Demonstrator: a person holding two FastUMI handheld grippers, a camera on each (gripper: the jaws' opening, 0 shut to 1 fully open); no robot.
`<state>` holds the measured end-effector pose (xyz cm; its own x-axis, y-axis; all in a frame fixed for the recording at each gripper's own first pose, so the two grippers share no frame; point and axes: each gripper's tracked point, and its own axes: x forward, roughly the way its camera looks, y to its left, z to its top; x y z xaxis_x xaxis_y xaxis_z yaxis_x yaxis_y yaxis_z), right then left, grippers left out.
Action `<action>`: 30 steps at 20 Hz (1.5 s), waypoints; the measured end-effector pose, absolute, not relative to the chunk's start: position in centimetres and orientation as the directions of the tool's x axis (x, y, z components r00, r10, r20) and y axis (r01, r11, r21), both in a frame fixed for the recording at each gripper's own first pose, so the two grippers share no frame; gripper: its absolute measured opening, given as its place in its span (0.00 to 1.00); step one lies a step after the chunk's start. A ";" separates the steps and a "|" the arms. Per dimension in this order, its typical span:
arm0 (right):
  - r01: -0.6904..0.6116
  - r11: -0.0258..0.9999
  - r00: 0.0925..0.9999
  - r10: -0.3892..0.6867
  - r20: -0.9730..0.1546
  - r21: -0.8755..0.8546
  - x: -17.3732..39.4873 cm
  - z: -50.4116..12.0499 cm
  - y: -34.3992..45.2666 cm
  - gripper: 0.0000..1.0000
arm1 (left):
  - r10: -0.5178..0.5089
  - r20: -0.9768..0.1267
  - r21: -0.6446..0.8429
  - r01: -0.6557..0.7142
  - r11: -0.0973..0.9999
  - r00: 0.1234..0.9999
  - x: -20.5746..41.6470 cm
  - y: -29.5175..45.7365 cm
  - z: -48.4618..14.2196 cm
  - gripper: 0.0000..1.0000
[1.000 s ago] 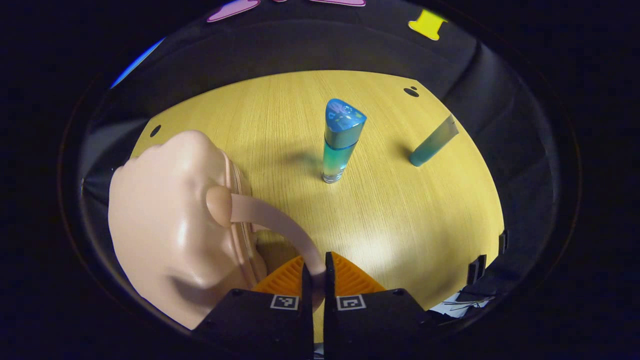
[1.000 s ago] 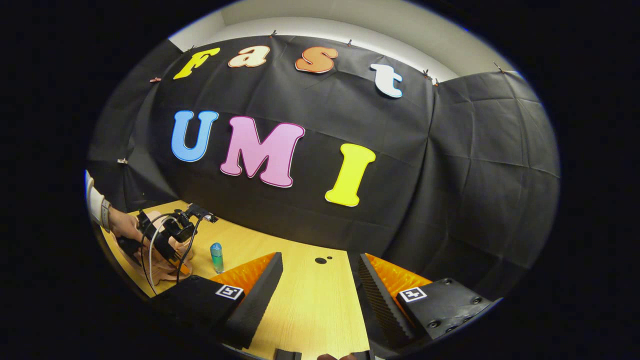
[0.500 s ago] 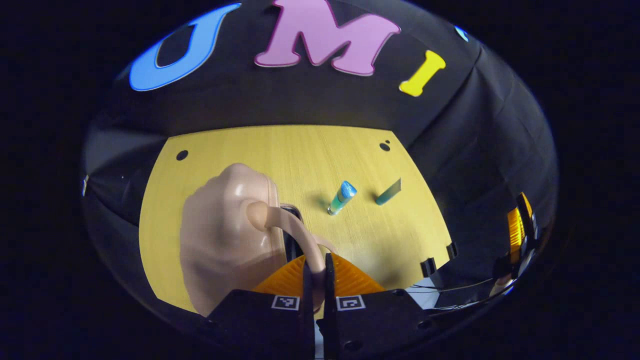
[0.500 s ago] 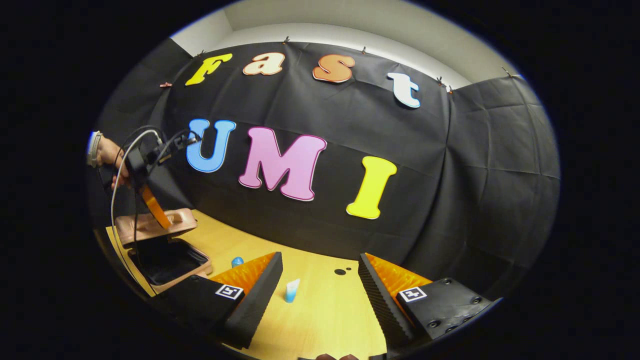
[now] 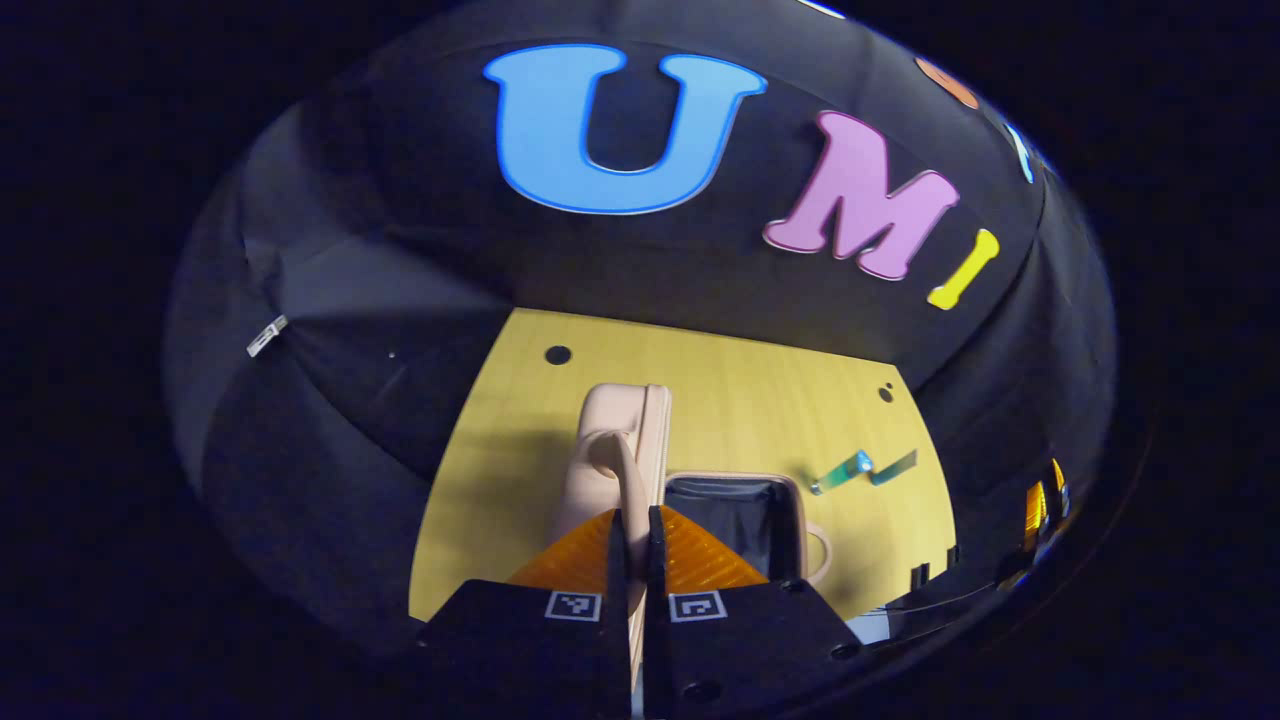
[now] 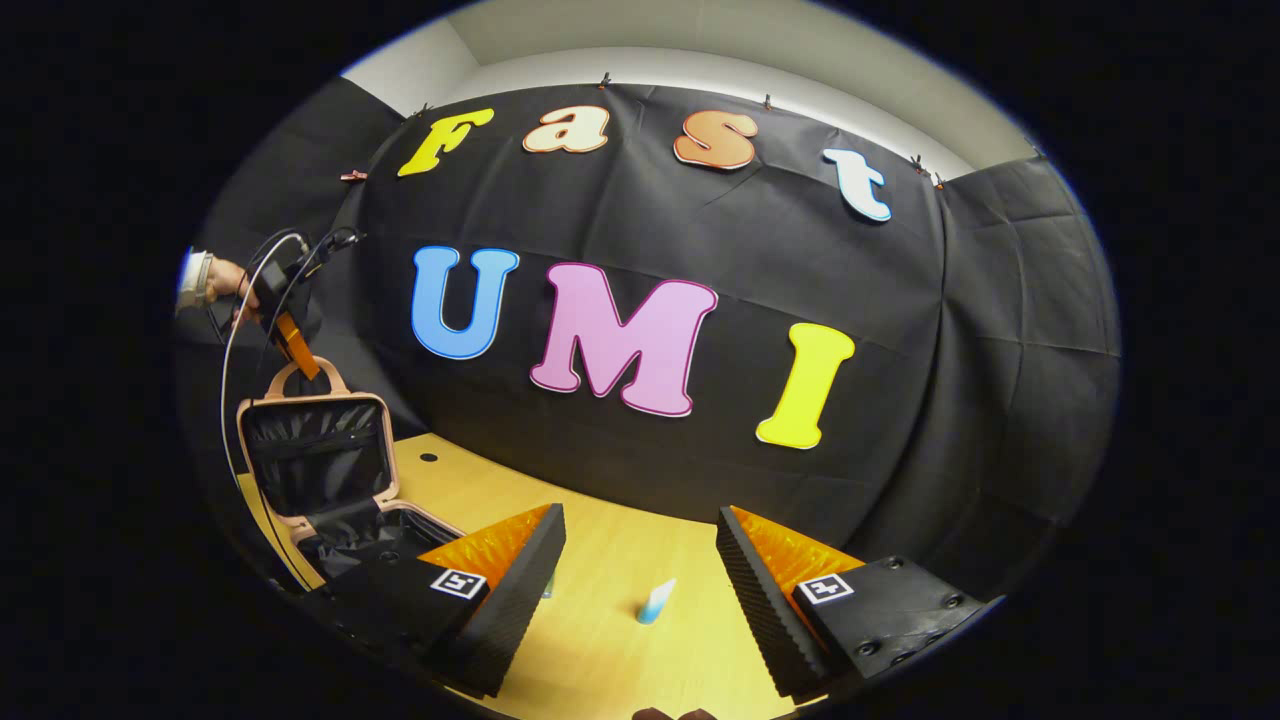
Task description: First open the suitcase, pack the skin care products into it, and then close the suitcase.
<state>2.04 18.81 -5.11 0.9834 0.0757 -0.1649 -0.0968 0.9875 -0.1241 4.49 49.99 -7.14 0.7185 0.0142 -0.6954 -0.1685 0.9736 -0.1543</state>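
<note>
Work surface is a light wood-grain table (image 6: 620, 640) with small dark round holes near its far edge, enclosed by black cloth on the booth wall (image 6: 900, 400); a pale wall or ceiling band (image 6: 700, 50) shows above the cloth in the right gripper view. The pink suitcase (image 6: 318, 455) stands at the table's left end, open, its lid upright and the black lining of both halves exposed. The left gripper (image 5: 630, 540) has its fingers pressed together on the suitcase handle (image 5: 618, 470) at the lid's top edge; in the right gripper view it appears above the lid, held by a hand (image 6: 235, 295) with a pale sleeve cuff, cables trailing from it. The right gripper (image 6: 640, 570) hangs over the table's near part with its fingers spread wide, gripping nothing. Two skin care items sit on the table apart from the suitcase: a blue-green bottle (image 5: 838, 473) and a teal tube (image 5: 893, 467), close to one another in the left gripper view. In the right gripper view the tube (image 6: 655, 602) appears between that gripper's fingers, farther off on the table.
</note>
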 end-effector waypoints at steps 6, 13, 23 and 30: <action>0.008 0.994 0.971 -0.034 -0.236 -0.107 3.1 -6.8 19.9 0.96 | 0.135 -0.761 -0.116 -0.336 0.935 0.635 4.8 63.2 -17.7 0.10; 0.028 0.993 0.939 -0.066 -0.337 -0.115 3.5 -8.8 20.4 0.96 | 0.152 -0.851 -0.086 -0.420 0.904 0.502 4.0 65.8 -29.1 0.07; 0.092 0.996 0.906 -0.087 -0.413 -0.008 4.6 -11.9 18.4 0.96 | 0.245 -0.788 -0.032 -0.435 0.900 0.565 3.6 66.2 -30.7 0.85; 0.084 0.996 0.922 -0.089 -0.378 -0.030 5.7 -12.5 15.2 0.96 | 0.251 -0.483 -0.035 -0.305 0.952 0.839 6.0 55.0 -17.5 0.97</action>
